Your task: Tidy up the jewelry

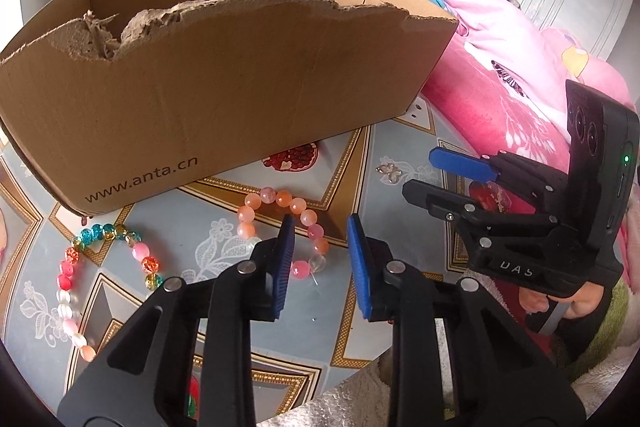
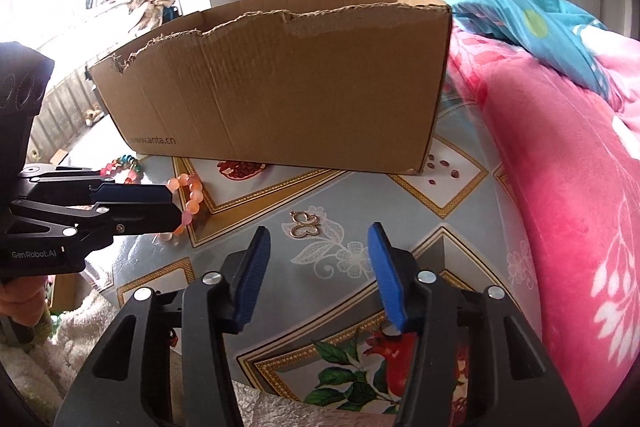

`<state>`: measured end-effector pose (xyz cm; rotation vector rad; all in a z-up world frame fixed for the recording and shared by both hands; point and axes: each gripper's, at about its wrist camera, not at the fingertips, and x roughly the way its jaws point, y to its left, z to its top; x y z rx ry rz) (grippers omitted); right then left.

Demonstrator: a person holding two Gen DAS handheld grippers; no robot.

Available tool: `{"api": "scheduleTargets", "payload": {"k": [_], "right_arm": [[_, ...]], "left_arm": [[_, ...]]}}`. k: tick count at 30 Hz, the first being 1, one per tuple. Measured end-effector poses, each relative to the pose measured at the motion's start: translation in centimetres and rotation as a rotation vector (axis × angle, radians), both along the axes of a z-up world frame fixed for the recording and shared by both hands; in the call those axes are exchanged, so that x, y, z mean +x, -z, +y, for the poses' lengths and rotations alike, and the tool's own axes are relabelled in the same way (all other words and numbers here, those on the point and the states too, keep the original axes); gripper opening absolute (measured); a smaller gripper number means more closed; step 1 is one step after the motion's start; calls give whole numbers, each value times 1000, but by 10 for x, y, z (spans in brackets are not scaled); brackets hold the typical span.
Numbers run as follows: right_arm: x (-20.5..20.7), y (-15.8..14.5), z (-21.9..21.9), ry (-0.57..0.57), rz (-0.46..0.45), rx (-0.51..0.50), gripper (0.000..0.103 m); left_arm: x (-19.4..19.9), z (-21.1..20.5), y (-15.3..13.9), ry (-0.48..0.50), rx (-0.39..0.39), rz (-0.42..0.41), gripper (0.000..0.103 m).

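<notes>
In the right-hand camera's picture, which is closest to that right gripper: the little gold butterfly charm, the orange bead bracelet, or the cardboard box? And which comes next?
1. Gold butterfly charm, just ahead of the right gripper.
2. Orange bead bracelet, farther off to the left, by the left gripper.
3. Cardboard box, at the back.

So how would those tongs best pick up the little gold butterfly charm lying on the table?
Probably from above, closing across its narrow middle. The butterfly charm lies flat on the patterned tablecloth with thin open wire wings, so there is no height to pinch from the side. The right tongs are open just short of it, angled down, and nothing crowds it.
</notes>
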<state>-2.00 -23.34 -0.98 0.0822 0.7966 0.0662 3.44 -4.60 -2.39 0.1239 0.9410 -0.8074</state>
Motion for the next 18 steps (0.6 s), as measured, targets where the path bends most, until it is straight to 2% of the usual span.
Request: {"api": "scheduleTargets", "payload": {"k": [4,8,16,18], "right_arm": [[16,-2,4,-146,37,-31,37],[28,-2,1,-231,80,-41,27],[49,-4,-8,-399,150,-72,24],[53,-5,-7,-436,164,-88,19]], "left_arm": [[0,-2,1,5,8,-2,26],[0,-3,1,5,13,-4,26],[0,-4,1,6,20,-7,26],[0,-4,1,7,19,-8,26]]}}
